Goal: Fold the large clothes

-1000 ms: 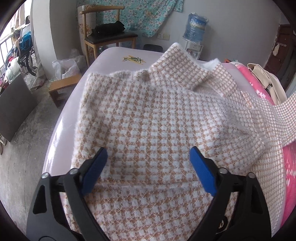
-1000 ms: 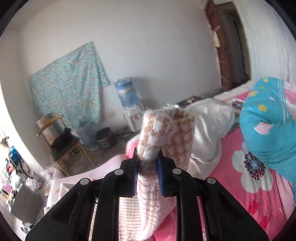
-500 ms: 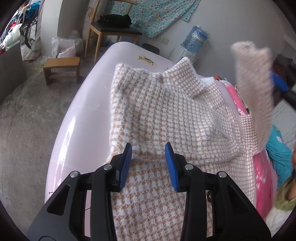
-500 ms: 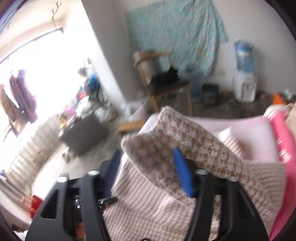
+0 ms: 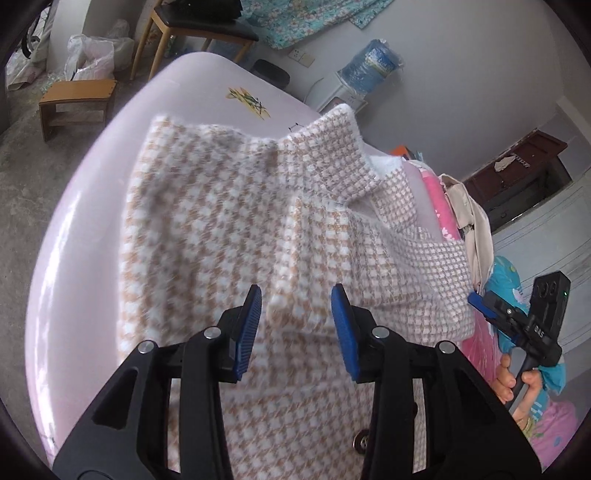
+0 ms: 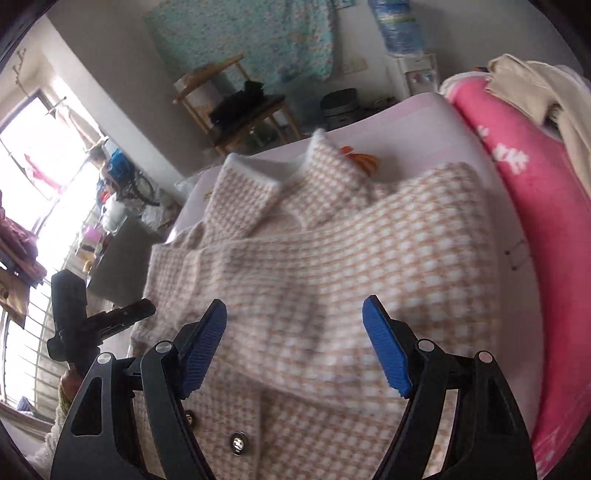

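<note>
A beige-and-white houndstooth jacket lies spread on a pale pink table, collar at the far end. One sleeve lies folded across its front. My left gripper is open and empty just above the sleeve's cuff end. My right gripper is open wide and empty above the folded sleeve; metal snap buttons show below it. The right gripper also shows in the left wrist view, beside the jacket's right edge. The left gripper shows in the right wrist view, at the jacket's left.
A pink flowered blanket with a beige garment borders the table's right side. A wooden chair, a low stool and a water dispenser stand beyond the table's far end.
My right gripper carried the sleeve up and over the jacket, then let go; the sleeve now lies across the front. My left gripper narrowed and moved right toward the cuff.
</note>
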{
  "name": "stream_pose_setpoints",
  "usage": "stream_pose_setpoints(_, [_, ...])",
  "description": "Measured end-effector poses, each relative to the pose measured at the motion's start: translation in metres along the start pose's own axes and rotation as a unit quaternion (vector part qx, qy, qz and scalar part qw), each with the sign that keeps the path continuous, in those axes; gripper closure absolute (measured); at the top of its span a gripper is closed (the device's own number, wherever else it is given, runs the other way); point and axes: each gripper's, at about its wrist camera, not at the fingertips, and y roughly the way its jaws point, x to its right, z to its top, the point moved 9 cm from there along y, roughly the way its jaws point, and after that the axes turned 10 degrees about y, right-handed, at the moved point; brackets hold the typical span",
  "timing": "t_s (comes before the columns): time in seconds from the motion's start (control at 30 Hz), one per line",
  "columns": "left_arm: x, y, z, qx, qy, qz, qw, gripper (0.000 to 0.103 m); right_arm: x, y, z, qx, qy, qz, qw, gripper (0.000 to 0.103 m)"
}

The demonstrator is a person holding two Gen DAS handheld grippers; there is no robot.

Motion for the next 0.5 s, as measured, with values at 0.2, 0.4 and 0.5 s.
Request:
stream_pose_setpoints(0.2, [0.015,0.030,0.012,-0.015,0.061,0.099,0.9931,0.096,0.059,-0.030,-0.004,0.027,0.023,-0.019,0.999,0.029])
stream_pose_setpoints(0.4, [0.049,-0.050,0.037,0.093,0.112,0.129,0.9809,0.097,0.071,-0.036,-0.001,0.052,-0.005,-0.050,0.997,0.029])
stream_pose_setpoints(0.5, [0.035,-0.060,0.031,0.093,0.115,0.169,0.9745,0.097,0.068,-0.036,-0.001,0.057,-0.034,-0.069,0.995,0.030])
